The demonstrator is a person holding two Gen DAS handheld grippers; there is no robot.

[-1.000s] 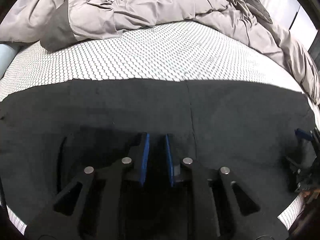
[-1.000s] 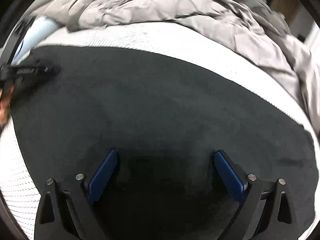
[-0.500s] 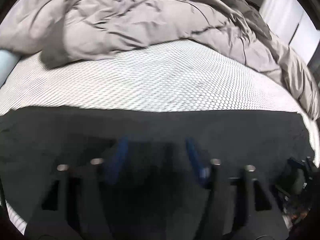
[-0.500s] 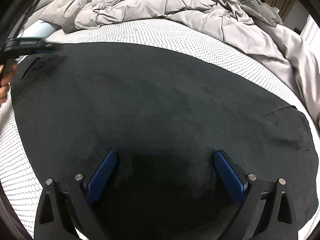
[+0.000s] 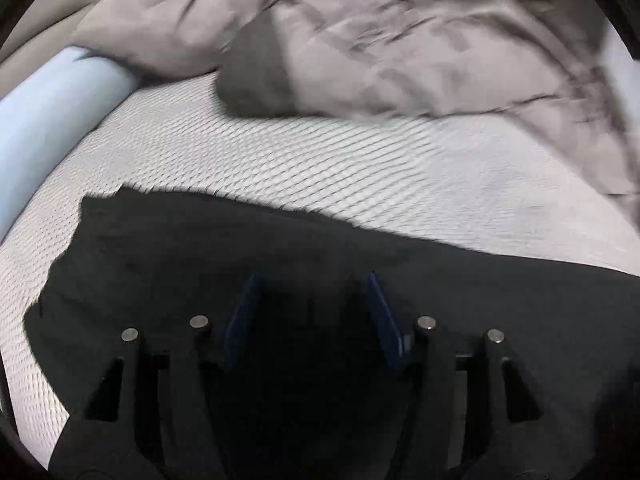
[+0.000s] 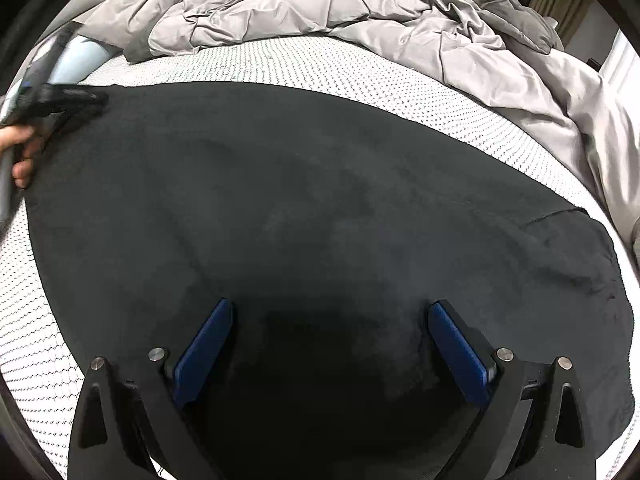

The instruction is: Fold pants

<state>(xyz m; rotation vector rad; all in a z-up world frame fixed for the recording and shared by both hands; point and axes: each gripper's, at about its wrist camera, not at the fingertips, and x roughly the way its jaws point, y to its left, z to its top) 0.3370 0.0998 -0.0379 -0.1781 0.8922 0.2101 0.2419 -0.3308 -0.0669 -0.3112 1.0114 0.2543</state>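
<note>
The black pants (image 6: 320, 200) lie spread flat on the white dotted mattress (image 6: 420, 84). My right gripper (image 6: 330, 312) is open and empty, hovering over the near part of the pants. My left gripper (image 5: 314, 284) is open and empty over the pants' left end (image 5: 160, 248); its view is motion-blurred. It also shows in the right wrist view (image 6: 60, 100) at the far left edge of the pants, held by a hand.
A rumpled grey duvet (image 6: 320, 4) is heaped across the back of the bed and down the right side (image 6: 560, 92). A pale blue bolster (image 5: 48, 116) lies at the left edge of the mattress (image 5: 280, 160).
My left gripper has opened, letting go of the pants, and swung left toward the pants' left end. My right gripper has stayed open over the pants, which now lie flat.
</note>
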